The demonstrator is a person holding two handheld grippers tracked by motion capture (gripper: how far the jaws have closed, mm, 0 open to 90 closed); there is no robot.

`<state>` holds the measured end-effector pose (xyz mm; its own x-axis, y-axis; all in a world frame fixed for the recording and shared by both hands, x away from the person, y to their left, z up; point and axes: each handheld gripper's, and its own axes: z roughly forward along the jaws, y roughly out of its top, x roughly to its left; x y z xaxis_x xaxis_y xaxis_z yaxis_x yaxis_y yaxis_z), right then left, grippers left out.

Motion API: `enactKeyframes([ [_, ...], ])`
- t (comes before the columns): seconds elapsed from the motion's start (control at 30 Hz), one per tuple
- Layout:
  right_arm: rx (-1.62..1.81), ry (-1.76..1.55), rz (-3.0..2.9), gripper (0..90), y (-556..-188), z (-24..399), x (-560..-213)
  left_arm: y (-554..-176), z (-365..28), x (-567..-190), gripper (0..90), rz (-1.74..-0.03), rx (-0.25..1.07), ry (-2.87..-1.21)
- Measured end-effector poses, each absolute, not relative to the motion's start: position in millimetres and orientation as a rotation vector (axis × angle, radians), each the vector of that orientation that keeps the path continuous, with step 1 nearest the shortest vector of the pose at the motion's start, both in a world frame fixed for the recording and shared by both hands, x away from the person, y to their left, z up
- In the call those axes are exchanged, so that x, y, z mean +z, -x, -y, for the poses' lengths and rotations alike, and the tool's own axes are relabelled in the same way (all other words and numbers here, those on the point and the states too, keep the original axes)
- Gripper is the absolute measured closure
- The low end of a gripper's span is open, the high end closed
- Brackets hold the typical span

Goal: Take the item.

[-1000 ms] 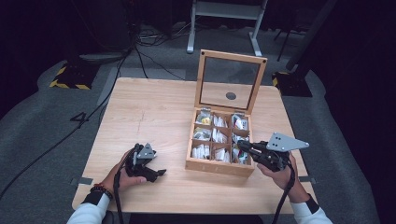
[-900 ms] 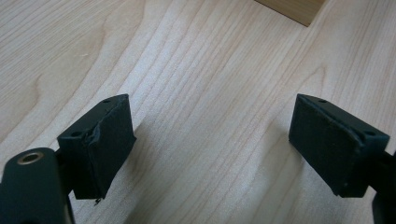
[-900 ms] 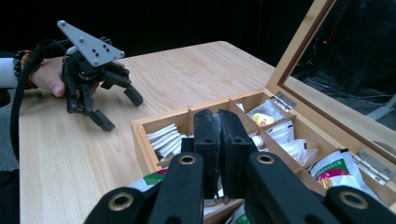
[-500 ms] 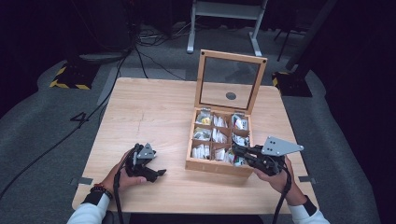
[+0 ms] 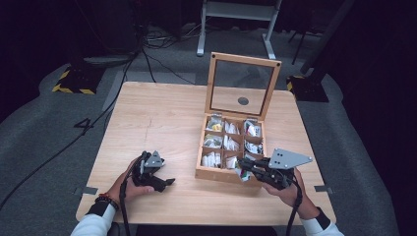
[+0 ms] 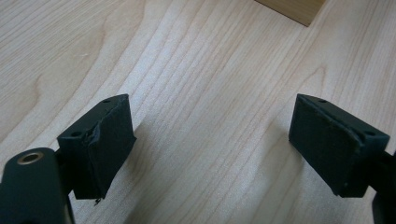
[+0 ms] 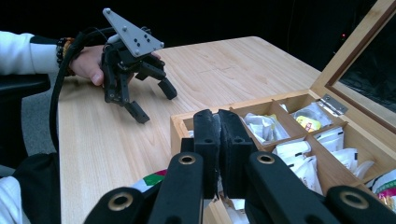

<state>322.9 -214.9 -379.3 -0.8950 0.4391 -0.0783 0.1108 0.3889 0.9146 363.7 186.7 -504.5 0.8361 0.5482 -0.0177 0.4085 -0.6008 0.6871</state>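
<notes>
A wooden tea box (image 5: 216,174) stands open on the table, its glass lid (image 5: 243,86) upright, its compartments full of tea packets (image 5: 227,142). My right gripper (image 5: 242,164) hovers over the box's front right corner, its jaws pressed together (image 7: 218,116). A thin packet with red and green print (image 7: 152,181) sticks out beneath them and hangs over the front wall (image 5: 241,174). My left gripper (image 5: 166,184) rests on the table left of the box, wide open (image 6: 212,149) with only bare wood between its pads. It also shows across the table in the right gripper view (image 7: 155,103).
The light wooden table (image 5: 162,118) has bare room to the left and behind the left gripper. A corner of the box (image 6: 292,7) lies ahead of the left jaws. Cables and a metal stand (image 5: 236,14) sit on the dark floor beyond the table.
My right gripper has shifted left and a little toward the person, from over the right-hand compartments to the box's front wall. The left gripper has stayed still.
</notes>
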Motion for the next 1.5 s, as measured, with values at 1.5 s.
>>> enactKeyframes([
  [1.5,1.331,-0.349,-2.600,85.9,-304,185,-429,-363,-187,-504,14.2,-0.698,0.253,-2.295],
])
